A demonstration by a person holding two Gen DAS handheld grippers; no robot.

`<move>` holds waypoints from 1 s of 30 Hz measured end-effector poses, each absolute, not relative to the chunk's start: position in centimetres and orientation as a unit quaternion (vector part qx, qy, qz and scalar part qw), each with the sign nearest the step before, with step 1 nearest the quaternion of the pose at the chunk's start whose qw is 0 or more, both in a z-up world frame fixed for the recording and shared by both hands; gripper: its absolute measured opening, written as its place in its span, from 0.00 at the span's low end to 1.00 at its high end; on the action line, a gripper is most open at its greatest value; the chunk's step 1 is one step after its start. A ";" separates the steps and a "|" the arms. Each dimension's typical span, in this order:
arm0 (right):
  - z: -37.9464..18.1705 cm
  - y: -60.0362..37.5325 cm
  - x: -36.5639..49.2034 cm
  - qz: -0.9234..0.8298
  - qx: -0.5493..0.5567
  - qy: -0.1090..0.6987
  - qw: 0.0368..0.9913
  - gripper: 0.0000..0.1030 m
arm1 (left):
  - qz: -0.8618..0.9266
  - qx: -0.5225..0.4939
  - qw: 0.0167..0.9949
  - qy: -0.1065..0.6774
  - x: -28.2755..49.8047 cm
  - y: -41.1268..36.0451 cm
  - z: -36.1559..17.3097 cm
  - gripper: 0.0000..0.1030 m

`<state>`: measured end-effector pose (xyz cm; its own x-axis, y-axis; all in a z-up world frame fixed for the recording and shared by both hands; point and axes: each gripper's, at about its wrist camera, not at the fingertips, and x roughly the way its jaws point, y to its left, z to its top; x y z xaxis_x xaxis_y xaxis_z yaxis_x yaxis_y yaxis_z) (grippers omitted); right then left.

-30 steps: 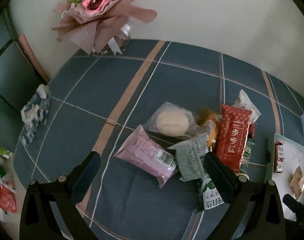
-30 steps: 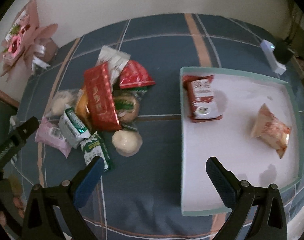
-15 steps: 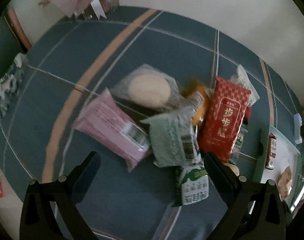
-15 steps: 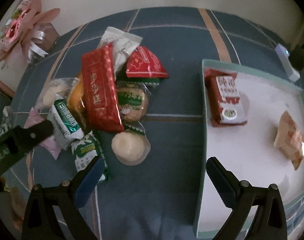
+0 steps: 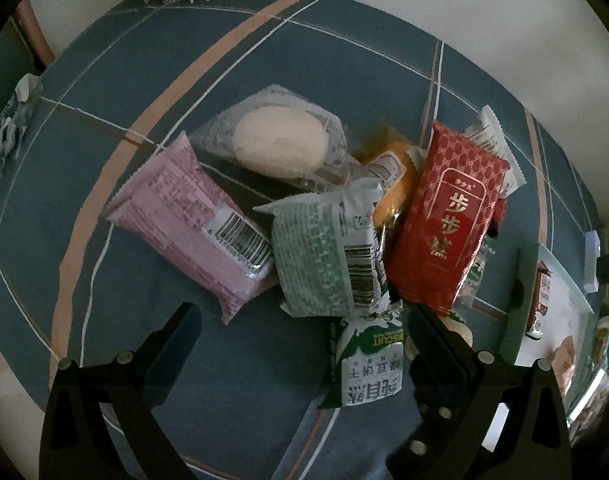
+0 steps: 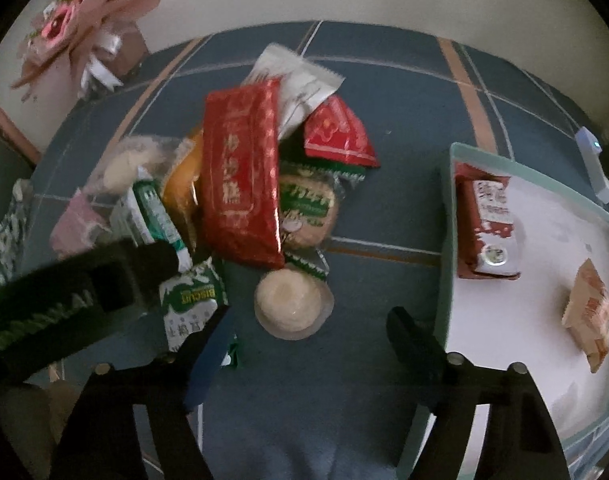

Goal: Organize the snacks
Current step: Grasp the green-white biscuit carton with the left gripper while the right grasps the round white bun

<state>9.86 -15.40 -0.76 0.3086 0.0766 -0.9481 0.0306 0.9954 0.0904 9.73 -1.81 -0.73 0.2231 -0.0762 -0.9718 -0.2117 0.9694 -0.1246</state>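
Observation:
A pile of snacks lies on the blue checked cloth. In the left wrist view I see a pink packet (image 5: 192, 216), a pale green packet (image 5: 328, 256), a clear-wrapped round bun (image 5: 280, 144), a long red packet (image 5: 448, 216) and a green-and-white biscuit pack (image 5: 372, 360). My left gripper (image 5: 300, 328) is open, just above the pale green packet and biscuit pack. In the right wrist view the red packet (image 6: 240, 176) tops the pile and a round cake (image 6: 292, 300) lies in front. My right gripper (image 6: 308, 328) is open, close over the round cake.
A teal-rimmed white tray (image 6: 444, 240) at the right holds a red-and-white carton (image 6: 488, 224) and an orange packet (image 6: 592, 312). A pink flower bouquet (image 6: 76, 28) stands at the far left corner. A white device (image 6: 596, 164) lies beyond the tray. The left gripper's body (image 6: 64, 288) crosses the right view.
Both grippers have moved down and in toward the snack pile. The left one now hangs over the pale green packet; the right one has shifted left from the tray to the round cake.

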 end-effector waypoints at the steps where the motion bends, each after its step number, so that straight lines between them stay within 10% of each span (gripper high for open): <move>1: -1.2 -15.2 9.9 0.019 0.041 0.591 0.805 0.74 | 0.044 -0.115 0.772 0.623 9.7 -1.8 -1.0 1.00; 30: -2.8 -12.5 10.7 0.015 0.009 0.591 0.807 0.48 | 0.053 -0.110 0.763 0.635 10.0 -2.8 -3.4 1.00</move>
